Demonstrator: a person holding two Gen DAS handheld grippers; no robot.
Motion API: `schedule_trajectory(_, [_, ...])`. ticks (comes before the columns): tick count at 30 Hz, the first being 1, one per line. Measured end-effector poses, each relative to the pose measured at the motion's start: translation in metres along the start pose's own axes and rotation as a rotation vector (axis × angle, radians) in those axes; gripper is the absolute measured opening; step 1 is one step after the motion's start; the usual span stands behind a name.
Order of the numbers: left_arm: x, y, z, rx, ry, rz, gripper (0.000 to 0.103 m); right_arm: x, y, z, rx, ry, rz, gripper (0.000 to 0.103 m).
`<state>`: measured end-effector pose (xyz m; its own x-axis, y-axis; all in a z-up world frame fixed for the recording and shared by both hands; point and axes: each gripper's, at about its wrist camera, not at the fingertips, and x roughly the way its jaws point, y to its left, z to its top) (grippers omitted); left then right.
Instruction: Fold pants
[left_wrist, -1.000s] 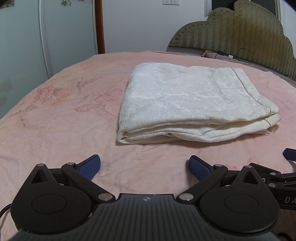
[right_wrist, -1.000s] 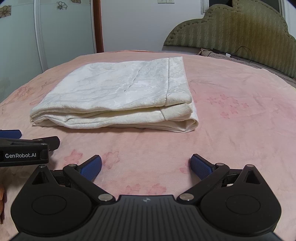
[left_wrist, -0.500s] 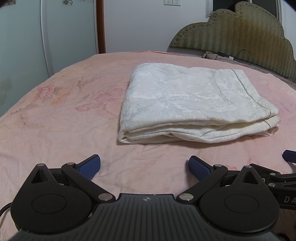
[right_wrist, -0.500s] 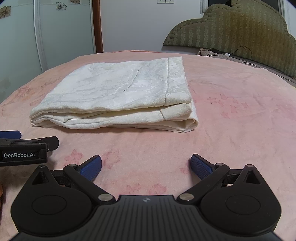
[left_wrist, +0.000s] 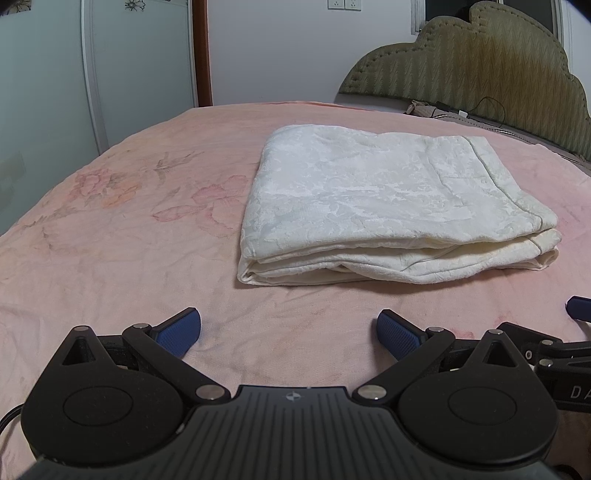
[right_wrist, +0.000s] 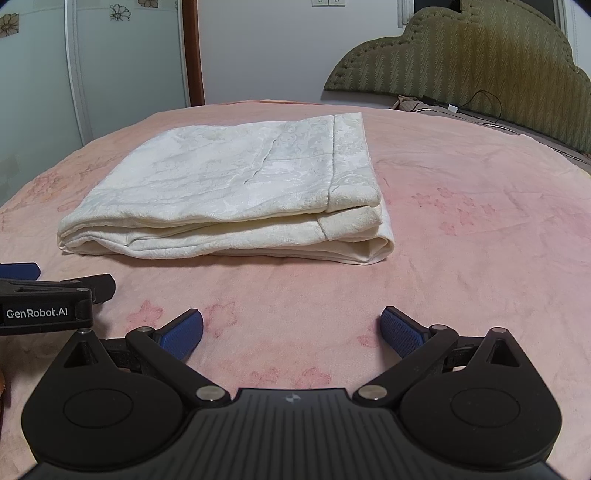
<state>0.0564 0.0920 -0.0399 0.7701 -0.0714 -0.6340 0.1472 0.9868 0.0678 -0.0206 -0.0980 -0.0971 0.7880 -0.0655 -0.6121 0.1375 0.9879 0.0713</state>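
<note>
Comparing with a second ago, nothing has shifted: your left gripper and right gripper stay spread wide and empty near the folded pants resting on the bed, so folding looks probably finished.

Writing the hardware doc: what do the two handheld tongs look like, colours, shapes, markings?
Both match: matte black bodies with a ribbed centre plate, two round-lobed linkage arms with silver pivot pins, and blue textured finger pads. The left tongs show a black cable at the lower left edge and white "GenRobot.AI" lettering on the side, seen from the right wrist view. The right tongs show partial white lettering, "DA".
</note>
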Motion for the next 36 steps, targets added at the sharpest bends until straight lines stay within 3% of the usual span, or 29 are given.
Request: schedule_trajectory(36, [-0.0008,0.0051,0.0006,-0.010,0.005,-0.001,0.103,0.0020,0.0002,0.0011,0.005,0.002,-0.015,0.103])
